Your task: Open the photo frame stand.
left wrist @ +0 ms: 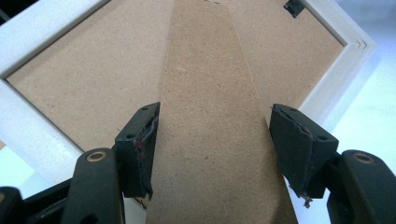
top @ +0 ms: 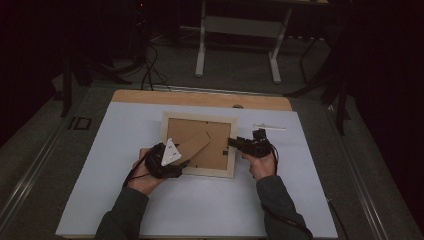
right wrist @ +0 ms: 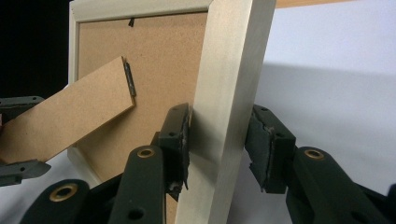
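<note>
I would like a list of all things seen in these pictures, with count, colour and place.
frame: one, pale wood, face down at the mat's middle.
stand: one, brown board, hinged to the frame's back, between the left gripper's jaws.
stick: one, white, on the mat right of the frame.
mat: one, white, covering the table.
table: one, wood edge at the far side.
desk legs: two, grey, on the floor behind.
left gripper: black, at the stand.
right gripper: black, jaws astride the frame's right rail.
</note>
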Demonstrator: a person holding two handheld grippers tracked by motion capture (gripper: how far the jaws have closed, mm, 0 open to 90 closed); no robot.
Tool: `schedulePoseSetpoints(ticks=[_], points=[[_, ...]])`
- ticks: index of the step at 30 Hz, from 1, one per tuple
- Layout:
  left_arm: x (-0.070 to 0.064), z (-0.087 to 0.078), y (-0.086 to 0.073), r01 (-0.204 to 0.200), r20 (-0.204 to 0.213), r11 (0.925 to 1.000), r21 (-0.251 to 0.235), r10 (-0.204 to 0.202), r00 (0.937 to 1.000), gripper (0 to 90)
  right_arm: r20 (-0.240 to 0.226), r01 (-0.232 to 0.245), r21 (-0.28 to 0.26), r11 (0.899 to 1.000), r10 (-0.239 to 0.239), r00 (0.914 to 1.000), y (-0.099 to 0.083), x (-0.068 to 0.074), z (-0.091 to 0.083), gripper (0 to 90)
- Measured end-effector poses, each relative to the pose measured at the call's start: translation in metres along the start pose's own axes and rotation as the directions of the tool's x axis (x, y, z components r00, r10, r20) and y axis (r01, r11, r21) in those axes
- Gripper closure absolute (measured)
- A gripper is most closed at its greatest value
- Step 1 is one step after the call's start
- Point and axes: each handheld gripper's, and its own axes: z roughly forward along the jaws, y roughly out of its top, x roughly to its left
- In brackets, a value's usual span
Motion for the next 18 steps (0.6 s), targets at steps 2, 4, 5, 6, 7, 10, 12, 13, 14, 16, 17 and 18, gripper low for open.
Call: schedulePoseSetpoints(ticks=[2,4,5,6,7,10,12,13,14,16,17,18], points=[[0.000,0.000,0.000,0.008,0.004,1.0000,-0.003,-0.008,1.0000,37.3,0.000,0.005,-0.002,1.000,-0.005,1.0000,0.000,0.001,0.000,60.8],[0.001,-0.001,0.000,0.014,0.007,0.9998,-0.011,-0.014,0.9999,37.4,0.000,0.009,-0.005,1.000,-0.009,1.0000,0.001,0.001,0.000,60.9],[0.001,-0.001,0.001,0.018,0.009,0.9997,-0.015,-0.018,0.9998,37.4,0.000,0.012,-0.006,1.000,-0.012,0.9999,0.001,0.001,0.000,60.9],[0.001,-0.001,0.001,0.029,0.015,0.9993,-0.025,-0.028,0.9995,37.4,0.000,0.013,-0.008,1.000,-0.013,0.9999,0.001,0.002,0.000,60.9],[0.002,-0.001,0.002,0.040,0.022,0.9987,-0.030,-0.039,0.9990,37.3,0.002,0.018,-0.008,1.000,-0.018,0.9998,0.001,0.002,-0.001,61.1],[0.004,-0.001,0.004,0.065,0.041,0.9972,-0.035,-0.064,0.9971,35.9,0.001,0.031,-0.010,0.999,-0.031,0.9995,0.001,0.003,-0.001,61.5],[0.006,-0.001,0.005,0.077,0.042,0.9963,-0.037,-0.075,0.9963,35.9,0.001,0.038,-0.014,0.999,-0.038,0.9993,0.001,0.004,-0.001,61.6],[0.007,0.000,0.006,0.089,0.050,0.9953,-0.037,-0.087,0.9949,35.9,0.002,0.040,-0.016,0.999,-0.040,0.9992,0.002,0.005,-0.001,61.6],[0.009,0.001,0.006,0.111,0.070,0.9933,-0.030,-0.109,0.9916,35.6,0.002,0.040,-0.017,0.999,-0.040,0.9992,0.002,0.005,-0.001,61.6],[0.013,0.004,0.005,0.151,0.082,0.9885,0.003,-0.151,0.9852,33.9,0.002,0.042,-0.017,0.999,-0.042,0.9991,0.002,0.005,-0.001,61.6],[0.014,0.005,0.004,0.155,0.073,0.9878,0.011,-0.156,0.9851,34.0,0.002,0.044,-0.019,0.999,-0.044,0.9990,0.002,0.006,-0.001,61.6],[0.016,0.006,0.003,0.174,0.073,0.9845,0.022,-0.175,0.9819,34.0,0.002,0.044,-0.019,0.999,-0.044,0.9990,0.002,0.006,-0.001,61.6]])
